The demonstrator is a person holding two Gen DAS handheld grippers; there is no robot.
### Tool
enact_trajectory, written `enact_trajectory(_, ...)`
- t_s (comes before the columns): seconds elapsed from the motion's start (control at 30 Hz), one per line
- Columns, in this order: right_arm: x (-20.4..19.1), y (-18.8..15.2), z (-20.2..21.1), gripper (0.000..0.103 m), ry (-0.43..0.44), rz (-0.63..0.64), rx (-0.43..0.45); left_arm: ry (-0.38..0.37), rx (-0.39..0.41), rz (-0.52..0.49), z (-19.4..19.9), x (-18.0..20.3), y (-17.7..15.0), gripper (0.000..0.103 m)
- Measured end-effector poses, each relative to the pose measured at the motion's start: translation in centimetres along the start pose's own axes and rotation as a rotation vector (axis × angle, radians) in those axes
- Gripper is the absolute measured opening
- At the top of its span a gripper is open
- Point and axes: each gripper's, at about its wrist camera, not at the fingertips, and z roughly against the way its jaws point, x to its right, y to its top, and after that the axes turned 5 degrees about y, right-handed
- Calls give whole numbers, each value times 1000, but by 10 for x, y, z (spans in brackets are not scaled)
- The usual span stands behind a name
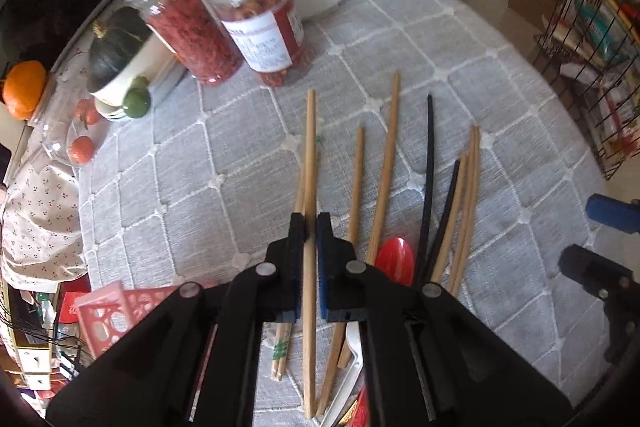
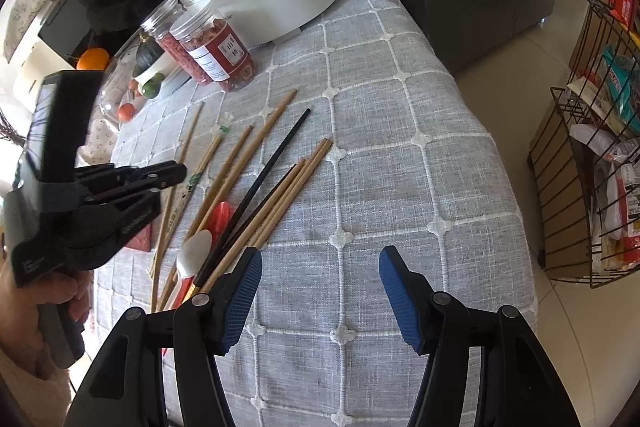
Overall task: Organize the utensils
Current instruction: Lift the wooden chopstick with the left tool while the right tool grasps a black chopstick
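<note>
L gripper (image 1: 311, 223) was clamped mid-shaft on a light, stiff, slick wooden chopstick (image 1: 310, 147), prone to pivot w/ off-centre hold; R gripper (image 2: 320, 259) stood apart, empty, over table (image 2: 400, 147).

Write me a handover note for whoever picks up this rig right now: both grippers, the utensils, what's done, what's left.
Left gripper: shut on one wooden chopstick, its far tip pointing toward the jars.
Right gripper: open, empty, over bare grey tablecloth.
Utensils: loose wooden chopsticks, two black chopsticks, a red spoon and a white spoon lie scattered on the cloth beside the left gripper.
Done: one chopstick gripped; nothing looks sorted yet.
Left: place it, then gather the rest by kind.
</note>
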Motion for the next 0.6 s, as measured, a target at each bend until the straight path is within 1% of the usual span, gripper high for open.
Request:
enact_trajectory(0.07,-2,1,0,62,3,-5,2,-42,74,47,28,-11,-6,7)
enact_trajectory(0.17,-4,3,-5,62,34,-31,-12,-103,195,141,67,-30,-27,7)
enact_trajectory(0.3,-11,10,-11,62,52,-54,-8,-126,328,222,108,-56,-55,7)
enact_trajectory(0.37,-17,17,-15,61,91,-69,-3,-131,373,280,118,-73,-74,7)
enact_trajectory(0.43,-22,26,-20,55,119,-68,3,-142,409,345,124,-89,-92,7)
enact_trajectory(0.5,-26,37,-29,43,103,-65,8,-160,445,413,126,-103,-108,7)
enact_trajectory(0.57,-28,45,-37,36,87,-61,8,-170,491,466,125,-116,-124,7)
enact_trajectory(0.6,-28,48,-40,34,80,-60,8,-172,501,491,122,-120,-129,7)
